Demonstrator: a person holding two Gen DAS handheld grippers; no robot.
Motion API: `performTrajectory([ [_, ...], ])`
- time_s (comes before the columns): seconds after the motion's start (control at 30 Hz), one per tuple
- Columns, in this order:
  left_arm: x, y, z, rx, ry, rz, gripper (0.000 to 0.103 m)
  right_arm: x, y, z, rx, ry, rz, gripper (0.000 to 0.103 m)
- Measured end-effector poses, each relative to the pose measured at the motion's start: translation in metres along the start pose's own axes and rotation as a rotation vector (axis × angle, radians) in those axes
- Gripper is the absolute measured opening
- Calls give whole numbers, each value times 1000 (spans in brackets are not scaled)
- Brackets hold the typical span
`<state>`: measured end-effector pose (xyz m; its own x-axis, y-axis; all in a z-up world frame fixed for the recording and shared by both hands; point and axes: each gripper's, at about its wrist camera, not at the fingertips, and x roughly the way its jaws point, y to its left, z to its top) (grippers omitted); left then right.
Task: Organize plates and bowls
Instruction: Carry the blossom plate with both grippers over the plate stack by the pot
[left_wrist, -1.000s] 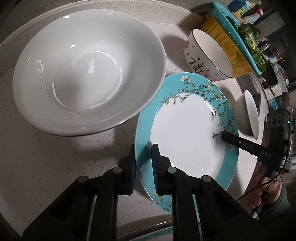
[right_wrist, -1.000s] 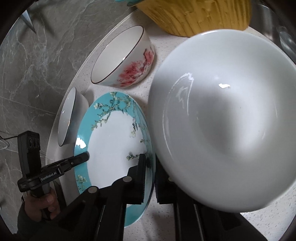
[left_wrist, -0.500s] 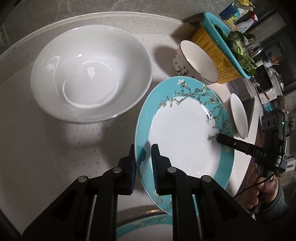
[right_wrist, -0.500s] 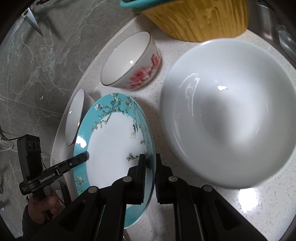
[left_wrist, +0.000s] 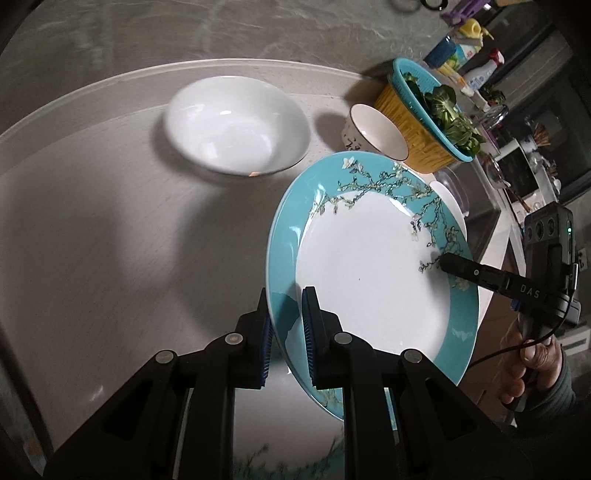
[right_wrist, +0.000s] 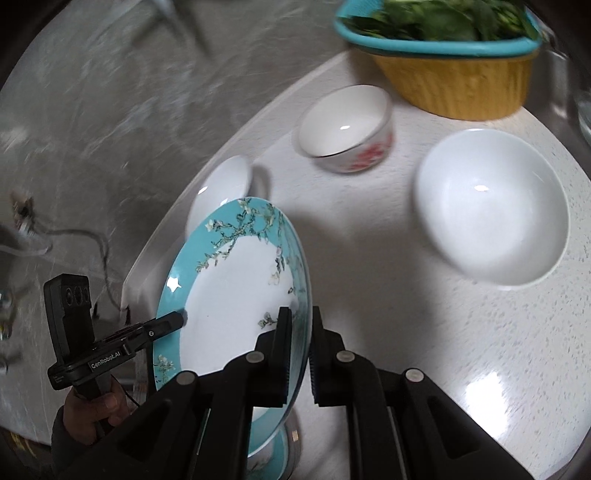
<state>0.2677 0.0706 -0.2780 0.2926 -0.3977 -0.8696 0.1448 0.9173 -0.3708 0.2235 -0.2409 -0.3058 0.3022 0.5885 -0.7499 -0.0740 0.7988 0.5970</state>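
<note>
Left wrist view: left gripper (left_wrist: 286, 325) clamped on turquoise blossom plate (left_wrist: 369, 273) rim, plate tilted above worktop (left_wrist: 110, 240), large white bowl (left_wrist: 236, 125) near far edge. Right wrist view: right gripper (right_wrist: 299, 345) pinched shut on opposite rim of plate (right_wrist: 236, 288), red-flowered bowl (right_wrist: 347, 127) beside yellow basket (right_wrist: 458, 88).

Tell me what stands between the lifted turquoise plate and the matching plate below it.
Nothing visible does. The turquoise plate, clamped at opposite rims by the left gripper and right gripper, hangs above the second plate, whose visible part lies bare.
</note>
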Motion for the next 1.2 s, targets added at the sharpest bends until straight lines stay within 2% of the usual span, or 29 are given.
performTrajectory([
  [0.2, -31, 26, -60, -68, -16, 25, 13, 12, 33, -25, -84, 63, 12, 11],
  [0.43, -39, 57, -131, -154, -5, 42, 13, 36, 57, -59, -168, 139, -14, 11],
  [0.73, -40, 75, -182, -150, -14, 82, 14, 57, 68, -89, -238, 168, -72, 12],
  [0.83, -38, 77, -193, -137, -15, 95, 14, 64, 74, -96, -282, 161, -107, 13],
  [1.2, -9, 59, -184, -97, -10, 108, 15, 68, 68, -112, -334, 139, -186, 17],
])
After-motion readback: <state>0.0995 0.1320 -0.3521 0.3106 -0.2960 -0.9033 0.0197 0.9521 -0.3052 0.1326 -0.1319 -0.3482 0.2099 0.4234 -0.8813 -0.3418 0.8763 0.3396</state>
